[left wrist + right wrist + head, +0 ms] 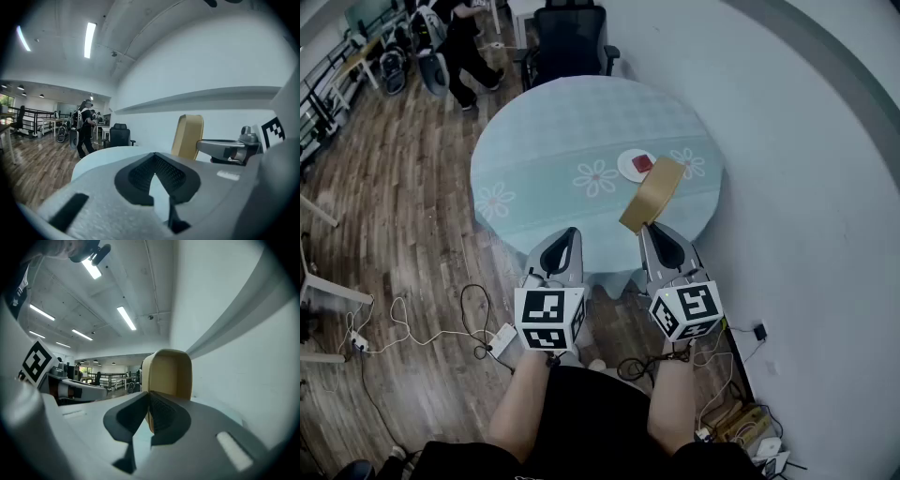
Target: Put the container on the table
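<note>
A tan, oblong container [653, 192] hangs tilted over the near right edge of the round table [553, 141], which wears a pale blue flowered cloth. My right gripper [649, 228] is shut on the container's near rim; in the right gripper view the container [168, 376] rises straight ahead of the closed jaws of the right gripper [150, 404]. My left gripper [571, 232] is shut and holds nothing, level with the right one just short of the table's front edge. The left gripper view shows the container [187, 136] upright at right, beyond the left gripper [153, 159].
A white plate [636, 165] with a small red item [644, 163] lies on the table just behind the container. A black office chair [569, 42] stands at the far side. A person [455, 47] walks at the back left. Cables [441, 333] trail on the wooden floor. A curved white wall [806, 187] runs close on the right.
</note>
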`<act>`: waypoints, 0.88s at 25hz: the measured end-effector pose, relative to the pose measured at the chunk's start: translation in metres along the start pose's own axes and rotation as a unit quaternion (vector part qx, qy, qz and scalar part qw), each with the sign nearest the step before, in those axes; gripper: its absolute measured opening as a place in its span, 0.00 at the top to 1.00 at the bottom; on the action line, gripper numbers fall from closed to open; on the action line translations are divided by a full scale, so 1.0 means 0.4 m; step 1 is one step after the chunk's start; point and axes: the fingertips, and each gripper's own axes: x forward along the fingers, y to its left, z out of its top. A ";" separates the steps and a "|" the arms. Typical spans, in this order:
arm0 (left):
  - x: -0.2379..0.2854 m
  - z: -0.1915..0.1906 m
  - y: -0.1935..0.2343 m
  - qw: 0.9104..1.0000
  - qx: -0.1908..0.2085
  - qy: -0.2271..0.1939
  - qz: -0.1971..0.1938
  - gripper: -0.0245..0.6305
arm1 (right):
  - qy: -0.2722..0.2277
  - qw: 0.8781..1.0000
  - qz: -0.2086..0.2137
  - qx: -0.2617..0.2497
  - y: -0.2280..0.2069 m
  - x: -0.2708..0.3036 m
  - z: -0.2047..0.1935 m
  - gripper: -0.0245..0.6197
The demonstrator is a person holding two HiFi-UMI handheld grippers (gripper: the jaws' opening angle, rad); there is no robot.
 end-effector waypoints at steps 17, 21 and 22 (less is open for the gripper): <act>-0.015 -0.015 -0.035 1.000 0.005 0.008 -0.016 0.96 | 0.010 1.000 -0.027 0.006 -0.018 -0.041 -0.008 0.93; -0.017 -0.008 -0.058 1.000 0.008 0.004 -0.019 0.96 | 0.006 1.000 -0.031 0.001 -0.033 -0.065 0.004 0.93; -0.018 -0.007 -0.066 1.000 0.009 0.003 -0.019 0.96 | 0.005 1.000 -0.031 0.000 -0.037 -0.074 0.008 0.93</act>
